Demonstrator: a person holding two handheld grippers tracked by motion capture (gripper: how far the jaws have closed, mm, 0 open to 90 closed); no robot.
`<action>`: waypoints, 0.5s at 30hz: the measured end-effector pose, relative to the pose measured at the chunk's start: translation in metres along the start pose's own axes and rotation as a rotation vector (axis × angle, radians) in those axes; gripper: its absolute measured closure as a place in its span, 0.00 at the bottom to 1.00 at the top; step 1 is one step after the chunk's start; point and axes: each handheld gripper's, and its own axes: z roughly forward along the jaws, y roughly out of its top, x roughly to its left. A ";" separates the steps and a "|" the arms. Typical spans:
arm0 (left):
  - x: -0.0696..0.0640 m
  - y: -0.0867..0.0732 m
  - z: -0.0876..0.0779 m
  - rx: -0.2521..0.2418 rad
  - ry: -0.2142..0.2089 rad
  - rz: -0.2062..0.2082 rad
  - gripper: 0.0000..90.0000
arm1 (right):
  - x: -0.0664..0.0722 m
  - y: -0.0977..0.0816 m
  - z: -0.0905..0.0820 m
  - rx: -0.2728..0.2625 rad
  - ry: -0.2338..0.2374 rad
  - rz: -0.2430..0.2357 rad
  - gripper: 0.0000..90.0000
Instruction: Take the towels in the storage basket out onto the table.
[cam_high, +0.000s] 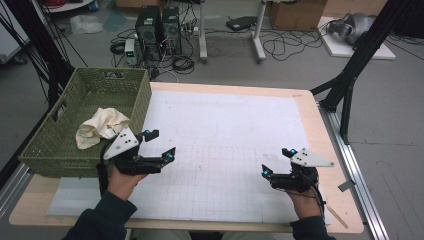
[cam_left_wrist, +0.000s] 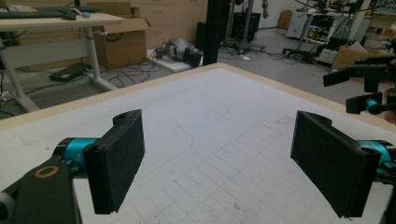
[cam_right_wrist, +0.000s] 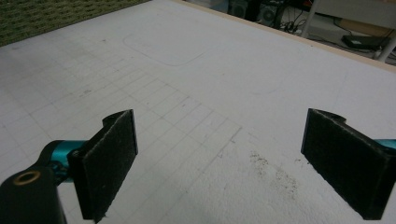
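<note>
Judging the drop-off step finished: cloth (cam_high: 102, 126) lies in the green basket (cam_high: 42, 145) at left of frame, left tool (cam_high: 160, 145) beside it and right tool (cam_high: 278, 162) lower right both wide open, empty, over bare bench (cam_high: 235, 125); next move likely retreat.

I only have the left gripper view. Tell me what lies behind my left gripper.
Observer: A green basket stands at the table's left edge, just beside the left gripper.
Operator: Say what's in it.
Observer: One crumpled cream cloth, lying toward the basket's near right side.
Operator: Report my left jaws.
Observer: Open, holding nothing, above the white mat.
Operator: Now the right gripper.
Observer: The right gripper is open too, low over the mat's near right part, and some dark specks lie on the mat between its jaws.
</note>
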 end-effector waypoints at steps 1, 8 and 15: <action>0.002 0.004 -0.002 -0.003 0.001 0.004 0.20 | 0.000 0.000 0.000 0.000 0.000 -0.001 0.11; 0.020 0.028 -0.019 -0.013 0.034 0.027 0.20 | 0.000 -0.001 0.000 0.004 -0.001 0.003 0.11; 0.044 0.044 -0.033 -0.014 0.073 0.023 0.20 | 0.000 -0.001 0.001 0.004 -0.001 0.002 0.11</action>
